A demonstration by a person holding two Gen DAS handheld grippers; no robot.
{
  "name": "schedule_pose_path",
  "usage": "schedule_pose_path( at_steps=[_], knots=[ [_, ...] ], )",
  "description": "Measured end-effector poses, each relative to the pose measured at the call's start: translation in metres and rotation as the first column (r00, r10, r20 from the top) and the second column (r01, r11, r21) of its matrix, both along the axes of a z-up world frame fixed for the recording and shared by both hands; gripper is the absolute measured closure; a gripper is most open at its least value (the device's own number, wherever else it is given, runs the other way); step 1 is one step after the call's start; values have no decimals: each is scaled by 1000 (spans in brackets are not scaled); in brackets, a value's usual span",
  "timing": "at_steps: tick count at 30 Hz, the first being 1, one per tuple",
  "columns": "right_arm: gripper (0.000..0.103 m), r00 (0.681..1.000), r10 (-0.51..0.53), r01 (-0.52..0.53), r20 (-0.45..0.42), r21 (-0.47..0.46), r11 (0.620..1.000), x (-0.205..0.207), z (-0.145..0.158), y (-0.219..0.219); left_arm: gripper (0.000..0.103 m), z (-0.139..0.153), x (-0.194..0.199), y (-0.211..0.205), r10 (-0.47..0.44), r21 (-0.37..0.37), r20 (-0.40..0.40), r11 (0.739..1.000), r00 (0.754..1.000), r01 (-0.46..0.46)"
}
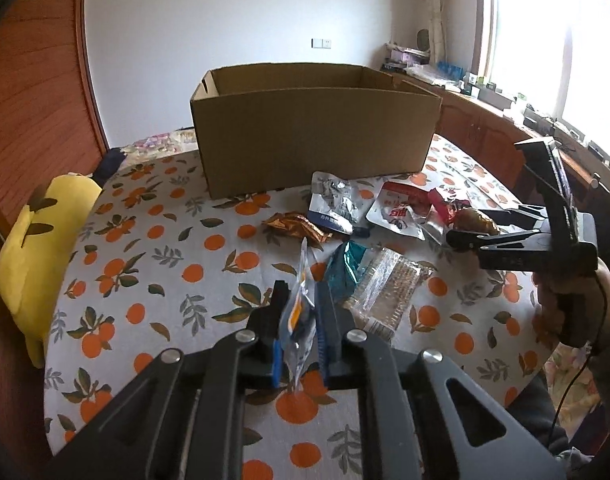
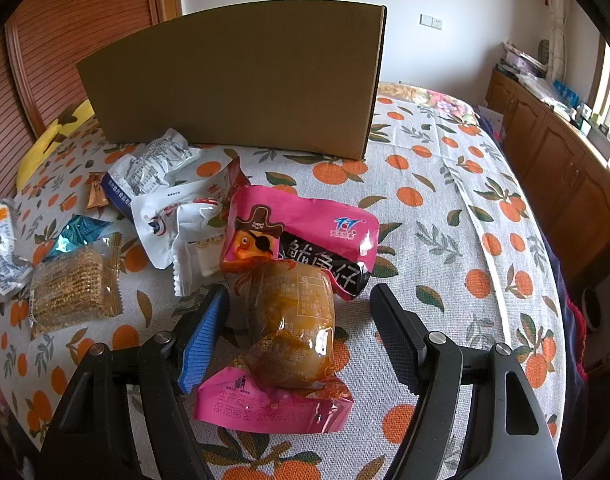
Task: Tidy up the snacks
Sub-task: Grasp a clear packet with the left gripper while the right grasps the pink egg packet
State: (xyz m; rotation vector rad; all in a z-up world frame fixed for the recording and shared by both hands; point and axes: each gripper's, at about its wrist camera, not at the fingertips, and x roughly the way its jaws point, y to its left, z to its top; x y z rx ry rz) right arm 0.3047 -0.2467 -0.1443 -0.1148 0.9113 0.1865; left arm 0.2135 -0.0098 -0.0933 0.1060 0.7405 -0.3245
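Note:
An open cardboard box [image 1: 313, 128] stands at the back of the table; it also shows in the right wrist view [image 2: 241, 80]. My left gripper [image 1: 301, 300] is shut on a clear snack packet with orange print [image 1: 299, 316], held upright above the table. My right gripper [image 2: 301, 300] is open, its fingers on either side of a pink packet holding a brown snack [image 2: 289, 320] that lies on the cloth. From the left wrist view the right gripper [image 1: 465, 236] sits at the right of the snack pile. A pink squid packet [image 2: 305, 232] lies just behind.
Loose snacks lie between me and the box: a white-blue pouch [image 1: 333, 204], a white-red pouch [image 1: 401, 208], a copper wrapper [image 1: 297, 226], a teal wrapper [image 1: 343, 268], a clear cracker pack [image 1: 385, 292]. A yellow plush [image 1: 41, 248] hangs at the table's left edge. Wooden cabinets [image 2: 553, 160] run along the right.

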Motion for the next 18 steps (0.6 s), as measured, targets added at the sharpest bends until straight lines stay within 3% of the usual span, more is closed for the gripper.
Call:
schedule_pose_path(
  at_steps=[18],
  knots=[
    [28,1000,0,0,0,0,1000,0,0,0,93,25,-12,-2,6,-42,69,999,998,-3]
  ],
)
